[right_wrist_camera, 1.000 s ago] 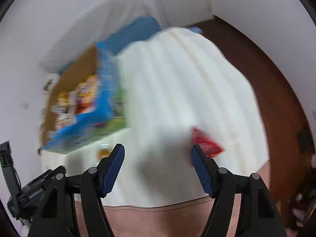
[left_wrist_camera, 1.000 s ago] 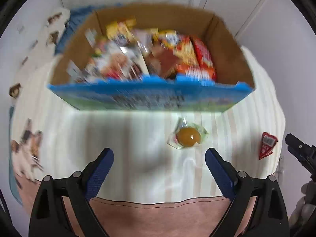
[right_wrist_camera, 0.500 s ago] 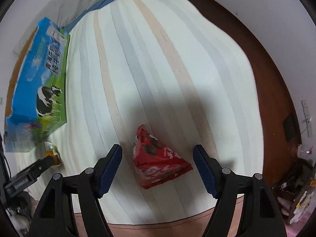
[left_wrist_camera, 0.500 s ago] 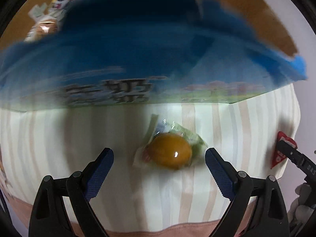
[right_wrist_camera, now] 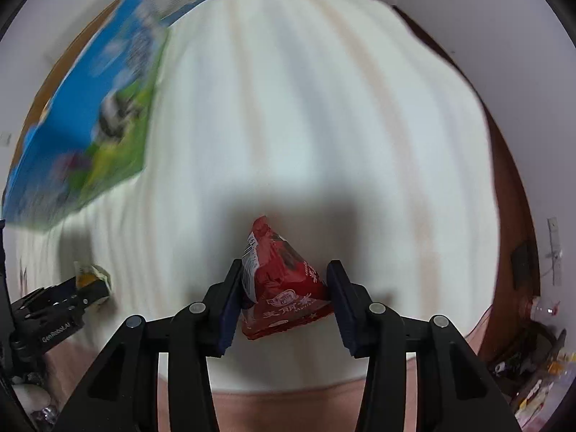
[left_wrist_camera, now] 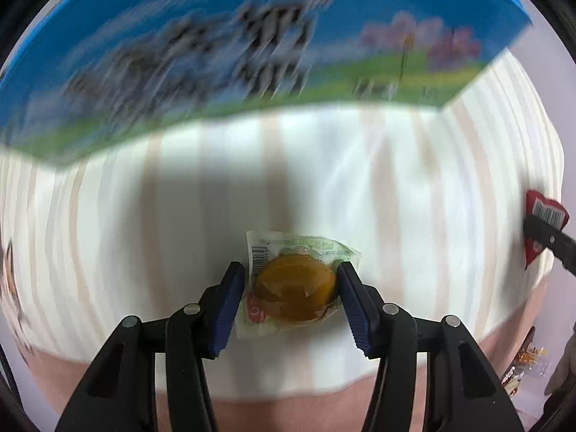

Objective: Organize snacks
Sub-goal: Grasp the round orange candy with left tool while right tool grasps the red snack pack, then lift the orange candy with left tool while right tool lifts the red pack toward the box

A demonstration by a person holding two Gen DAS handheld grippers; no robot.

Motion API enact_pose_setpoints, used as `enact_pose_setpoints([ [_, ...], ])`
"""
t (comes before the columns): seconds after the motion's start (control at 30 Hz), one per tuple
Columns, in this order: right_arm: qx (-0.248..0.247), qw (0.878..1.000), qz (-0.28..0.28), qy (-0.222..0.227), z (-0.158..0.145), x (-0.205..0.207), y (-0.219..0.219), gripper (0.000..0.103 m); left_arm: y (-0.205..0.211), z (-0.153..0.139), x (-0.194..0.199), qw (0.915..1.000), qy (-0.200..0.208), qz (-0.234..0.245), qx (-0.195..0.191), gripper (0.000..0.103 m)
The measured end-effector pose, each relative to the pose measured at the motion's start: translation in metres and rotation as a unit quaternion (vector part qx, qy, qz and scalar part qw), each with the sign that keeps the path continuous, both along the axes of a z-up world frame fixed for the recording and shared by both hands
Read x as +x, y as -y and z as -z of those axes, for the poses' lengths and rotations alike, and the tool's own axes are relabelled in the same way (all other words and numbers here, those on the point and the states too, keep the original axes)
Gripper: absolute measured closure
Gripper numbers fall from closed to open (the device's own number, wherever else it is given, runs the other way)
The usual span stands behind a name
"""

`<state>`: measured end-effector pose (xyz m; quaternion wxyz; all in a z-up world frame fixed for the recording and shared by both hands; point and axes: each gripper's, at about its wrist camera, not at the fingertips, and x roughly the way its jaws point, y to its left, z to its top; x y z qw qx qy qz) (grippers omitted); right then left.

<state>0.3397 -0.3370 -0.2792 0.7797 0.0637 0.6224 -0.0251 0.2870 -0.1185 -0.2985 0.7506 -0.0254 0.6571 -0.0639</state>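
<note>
An orange jelly cup [left_wrist_camera: 293,288] in a clear wrapper lies on the striped cloth [left_wrist_camera: 414,187]. My left gripper [left_wrist_camera: 291,289] points down over it. Its jaws are closing, and both blue pads touch the wrapper's sides. A red triangular snack packet [right_wrist_camera: 284,284] sits between the pads of my right gripper [right_wrist_camera: 284,289]. Those jaws are closing too and pinch the packet's edges. The same packet [left_wrist_camera: 543,212] shows at the left wrist view's right edge. The right wrist view catches the jelly cup [right_wrist_camera: 90,274] and left gripper [right_wrist_camera: 73,289] at lower left.
A blue cardboard box [left_wrist_camera: 252,54] with a cow picture stands just beyond the jelly cup, seen also as the box [right_wrist_camera: 90,108] at left. The cloth's front edge runs close below both grippers. Brown floor [right_wrist_camera: 511,187] and loose wrappers [right_wrist_camera: 540,370] lie to the right.
Both grippers dropped toward the cloth. The left jaws narrowed from wide apart to touching the jelly cup. The right jaws narrowed onto the red packet.
</note>
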Motion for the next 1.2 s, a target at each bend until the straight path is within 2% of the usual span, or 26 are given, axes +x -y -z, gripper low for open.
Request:
enact_pose_setpoints([
  [0.17, 0.032, 0.998, -0.053, -0.016, 0.005, -0.037, -0.048, 0.055, -0.021, 0.001, -0.043, 0.9995, -0.020, -0.020, -0.016, 0.054],
  [0.33, 0.067, 0.991, -0.104, -0.047, 0.025, -0.078, -0.109, 0.055, -0.043, 0.012, -0.075, 0.9984, -0.036, -0.040, -0.019, 0.054],
  [0.5, 0.069, 0.991, -0.103, -0.055, 0.047, -0.087, -0.134, 0.055, -0.056, 0.025, -0.078, 0.9941, -0.051, -0.066, -0.069, 0.052],
  [0.6, 0.079, 0.992, -0.085, -0.055, 0.054, -0.080, -0.137, 0.054, -0.068, 0.032, -0.076, 0.9924, -0.060, -0.064, -0.086, 0.041],
  [0.77, 0.074, 0.992, -0.084, -0.057, 0.057, -0.079, -0.129, 0.052, -0.051, 0.035, -0.077, 0.9961, -0.059, -0.041, -0.052, 0.041],
  [0.83, 0.062, 0.993, -0.090, -0.054, 0.057, -0.079, -0.130, 0.052, -0.025, 0.031, -0.074, 0.9979, -0.049, -0.036, -0.024, 0.048],
  [0.93, 0.031, 0.993, -0.104, -0.043, 0.057, -0.082, -0.139, 0.055, -0.013, 0.026, -0.083, 0.9986, -0.032, -0.043, -0.003, 0.049],
  [1.03, 0.024, 0.993, -0.108, -0.026, 0.053, -0.087, -0.148, 0.059, -0.002, 0.021, -0.099, 0.9989, -0.025, -0.040, 0.001, 0.051],
  [1.1, 0.031, 0.994, -0.107, -0.019, 0.049, -0.091, -0.149, 0.060, 0.004, 0.014, -0.103, 0.9989, -0.023, -0.041, 0.001, 0.060],
  [1.2, 0.049, 0.993, -0.105, -0.014, 0.043, -0.098, -0.147, 0.060, -0.019, 0.004, -0.083, 0.9988, -0.026, -0.042, -0.006, 0.060],
])
